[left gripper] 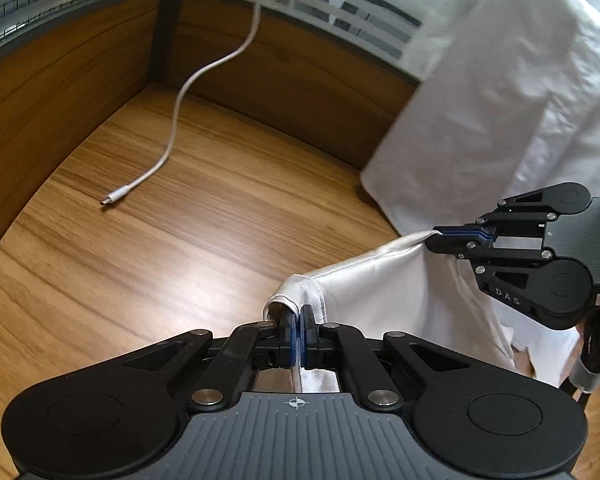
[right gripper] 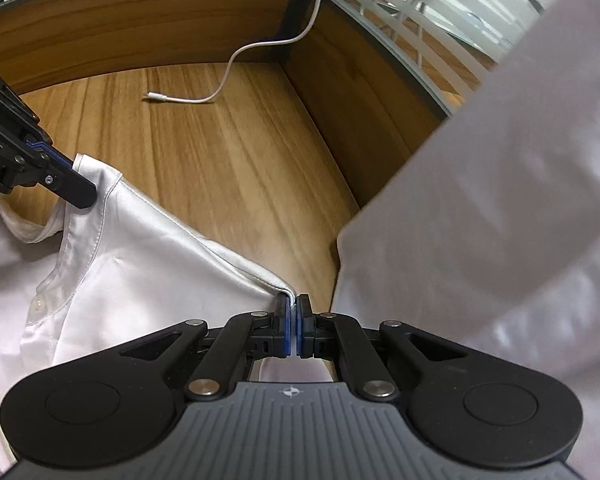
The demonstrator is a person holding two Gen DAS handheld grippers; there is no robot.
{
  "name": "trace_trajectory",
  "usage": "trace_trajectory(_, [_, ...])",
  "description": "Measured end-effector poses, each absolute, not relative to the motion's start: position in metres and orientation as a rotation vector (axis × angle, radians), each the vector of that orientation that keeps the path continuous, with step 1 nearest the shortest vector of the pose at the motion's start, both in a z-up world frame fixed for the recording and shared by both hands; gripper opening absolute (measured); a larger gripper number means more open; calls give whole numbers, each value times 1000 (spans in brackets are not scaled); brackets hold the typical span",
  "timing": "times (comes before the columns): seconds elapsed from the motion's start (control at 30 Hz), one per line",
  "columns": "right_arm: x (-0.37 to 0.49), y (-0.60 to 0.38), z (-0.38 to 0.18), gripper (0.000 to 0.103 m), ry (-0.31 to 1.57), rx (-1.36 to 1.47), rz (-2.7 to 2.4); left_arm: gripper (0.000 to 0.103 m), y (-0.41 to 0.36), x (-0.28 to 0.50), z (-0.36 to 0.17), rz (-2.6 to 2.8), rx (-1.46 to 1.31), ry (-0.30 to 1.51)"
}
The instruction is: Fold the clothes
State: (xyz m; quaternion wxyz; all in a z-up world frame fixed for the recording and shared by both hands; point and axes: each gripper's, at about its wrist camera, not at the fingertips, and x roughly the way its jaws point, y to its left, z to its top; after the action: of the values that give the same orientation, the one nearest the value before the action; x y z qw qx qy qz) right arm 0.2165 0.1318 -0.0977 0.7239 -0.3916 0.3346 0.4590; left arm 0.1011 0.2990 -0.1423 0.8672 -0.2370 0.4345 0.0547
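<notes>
A: Where is the white shirt (right gripper: 148,272) right now?

B: It hangs between the 2 grippers above the wooden desk (left gripper: 140,248), near the desk's back corner. The left gripper (left gripper: 298,322) is clamped on one folded corner of the fabric; its blue pads are pressed together with cloth bunched around the fingertips.

A: And the other one?

B: The right gripper (right gripper: 293,308) is also clenched on the shirt, pinching a hem corner between its pads. In the left wrist view it shows at the right edge, gripping the far end of the same stretched edge.

A: So the edge is taut?

B: Fairly. It runs as a slightly sagging line from one gripper to the other, with the rest of the shirt draping down below it. In the right wrist view a button placket (right gripper: 40,300) and stitched seam show on the hanging part, toward the lower left.

A: Anything else white in view?

B: A large stretch of white fabric (left gripper: 500,112) fills the right side of both views, blurred; I cannot tell whether it is part of the same shirt.

A: What lies on the desk?

B: A white charging cable (left gripper: 172,136) trails down from the back edge, its plug resting on the wood well apart from the shirt. Wooden side panels (left gripper: 52,92) rise along the desk's back edges, meeting at a dark post (left gripper: 166,20) in the corner.
</notes>
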Motion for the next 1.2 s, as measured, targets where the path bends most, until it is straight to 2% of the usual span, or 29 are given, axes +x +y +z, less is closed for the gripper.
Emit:
trace_trajectory(0.3, [232,170,-118,4,752,-898,1075,5,321,109,-159,157,-486,943])
trace_trajectory(0.37, [231,169,-117,8,760,-896,1068,7,320,109,-159,158,-476,949])
trace_trajectory(0.43, [231,166,-113,27,771,-885,1058,24,319,108,-157,159,-463,955])
trace_trajectory(0.47, [231,165,-111,30,776,-879,1052,27,318,108,-157,159,-457,957])
trace_trajectory(0.67, [221,125,-77,30,819,-776,999,35,310,95,-137,143,-409,928])
trace_trajectory(0.9, [187,34,-43,30,886,-674,870,38,285,70,-114,102,-397,916])
trace_trajectory(1.1, [145,-57,-38,33,962,-588,751,39,249,49,-101,55,-391,932])
trace_trajectory(1.2, [122,-101,-46,35,1001,-572,678,43,227,40,-98,28,-393,949])
